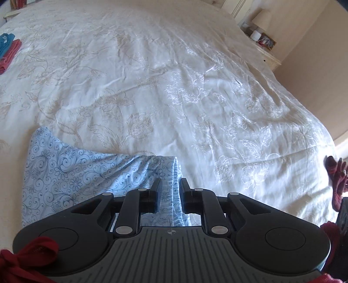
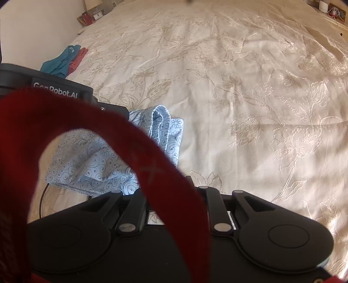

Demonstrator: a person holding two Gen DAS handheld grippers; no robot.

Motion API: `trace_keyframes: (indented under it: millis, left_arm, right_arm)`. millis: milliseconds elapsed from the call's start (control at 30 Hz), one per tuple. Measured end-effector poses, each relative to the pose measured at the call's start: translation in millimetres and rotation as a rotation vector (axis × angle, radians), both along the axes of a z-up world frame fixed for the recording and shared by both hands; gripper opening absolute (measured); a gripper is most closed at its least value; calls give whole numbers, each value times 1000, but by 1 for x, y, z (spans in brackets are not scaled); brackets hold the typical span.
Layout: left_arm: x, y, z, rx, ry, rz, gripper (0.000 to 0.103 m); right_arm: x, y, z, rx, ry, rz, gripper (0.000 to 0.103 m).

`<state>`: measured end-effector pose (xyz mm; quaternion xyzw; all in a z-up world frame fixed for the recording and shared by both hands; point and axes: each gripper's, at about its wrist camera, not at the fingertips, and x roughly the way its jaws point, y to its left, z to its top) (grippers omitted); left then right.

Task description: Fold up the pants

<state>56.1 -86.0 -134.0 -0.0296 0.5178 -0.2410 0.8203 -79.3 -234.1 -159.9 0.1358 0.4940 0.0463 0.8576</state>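
Left gripper [image 1: 169,187]: fingers pinching a bunched edge of the blue floral pants [image 1: 71,174]. Pants lie on the cream bedspread [image 1: 174,76], bulk spreading leftward from the pinch; long axis roughly left-right. Right gripper [image 2: 167,185]: fingertips hidden by a red strap [image 2: 152,165], state undeterminable; pants lie to its left, left gripper nearer.

Blue patterned pants [image 2: 97,161] bunched on bedspread [image 2: 239,98]

Home bedroom: embroidered bedspread [image 1: 174,76], bedside lamp [image 1: 262,18].
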Motion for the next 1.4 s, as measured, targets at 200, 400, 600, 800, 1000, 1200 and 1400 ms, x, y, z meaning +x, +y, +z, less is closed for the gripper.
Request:
trace_keyframes:
  millis: [200,400,600,800,1000,1200,1400]
  left_arm:
    - [18,52,-18,162,2,71,17]
    - [31,111,-55,229,111,98,17]
    - [33,135,-67,156,167,29,17]
    - [35,152,-47,115,117,105,17]
    - [39,163,-40,114,116,107,17]
    - [39,165,-37,105,113,99,17]
    - [43,152,-38,90,112,70,17]
  right_arm:
    - [21,13,-5,22,-14,13,28]
    - [37,36,-13,22,11,50,28]
    - [40,42,-16,52,81,-28,34]
    - [35,42,-17,116,116,-125,44]
    - [45,49,-29,148,177,-199,44]
    - [32,51,-3,78,89,-187,25]
    - [12,24,-24,19,187,-279,19]
